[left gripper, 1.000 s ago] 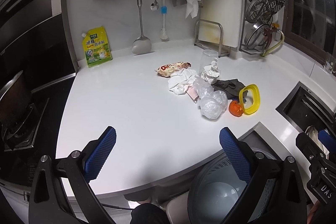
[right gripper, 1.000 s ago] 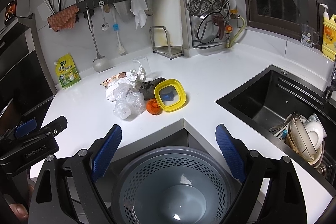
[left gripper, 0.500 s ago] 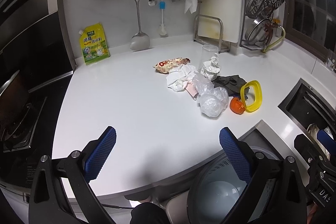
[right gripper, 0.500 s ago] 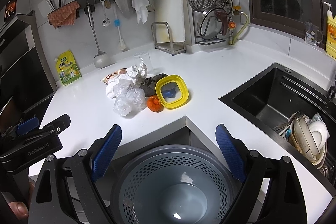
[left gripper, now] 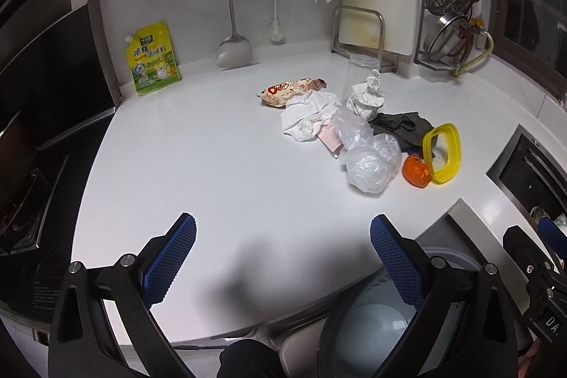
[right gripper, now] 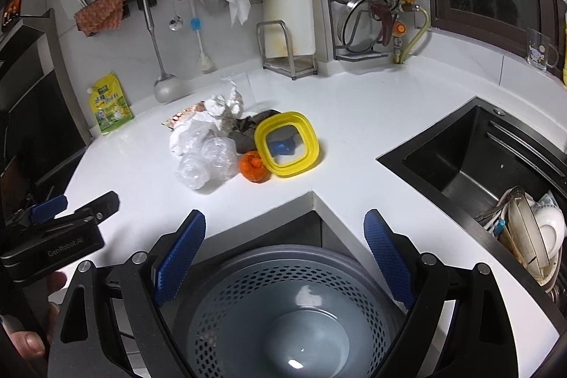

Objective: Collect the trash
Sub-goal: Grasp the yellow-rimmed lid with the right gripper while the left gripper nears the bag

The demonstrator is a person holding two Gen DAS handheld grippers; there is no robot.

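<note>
A: Where is the trash found?

B: Piled mid-counter (left gripper: 212, 165): crumpled plastic bag (left gripper: 368, 165), orange peel (left gripper: 416, 170). Both the left hand-held gripper (left gripper: 281, 257) and the right hand-held gripper (right gripper: 283, 257) are held released, empty.

A: How should it be taken?

B: The bag is best pinched low, then dropped into the bin (right gripper: 283, 325).

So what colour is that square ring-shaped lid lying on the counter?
Yellow. The lid has a yellow rim around a clear centre, best seen in the right wrist view.
</note>
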